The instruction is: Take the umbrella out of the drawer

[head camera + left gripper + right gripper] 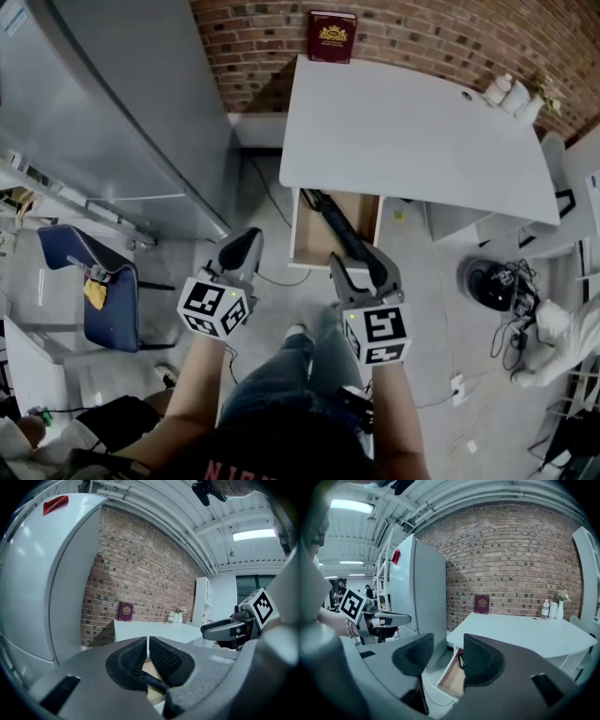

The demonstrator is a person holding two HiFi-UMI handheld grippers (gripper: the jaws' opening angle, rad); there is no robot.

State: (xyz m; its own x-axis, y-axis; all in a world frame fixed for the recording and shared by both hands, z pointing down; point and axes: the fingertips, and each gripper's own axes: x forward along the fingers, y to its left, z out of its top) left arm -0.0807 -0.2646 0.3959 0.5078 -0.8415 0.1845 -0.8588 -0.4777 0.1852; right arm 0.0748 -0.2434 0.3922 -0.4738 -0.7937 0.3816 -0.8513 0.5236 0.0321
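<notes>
Under the white table (412, 131) a wooden drawer (314, 239) is pulled out. A black folded umbrella (339, 225) lies in it on a slant. My right gripper (362, 264) hovers at the drawer's front end, its jaws apart, with the umbrella's near end showing between them from above; I cannot tell whether they touch it. In the right gripper view the drawer (452, 679) and a dark loop of the umbrella (461, 660) show through the gap of the right gripper (447, 660). My left gripper (244, 242) hangs left of the drawer, with the pads (159, 656) pressed together on nothing.
A tall grey cabinet (112, 112) stands to the left. A maroon book (332, 36) leans on the brick wall at the table's back, and small white bottles (506, 94) stand at its right corner. A blue chair (103, 291) is on the left; a black device with cables (492, 281) is on the right.
</notes>
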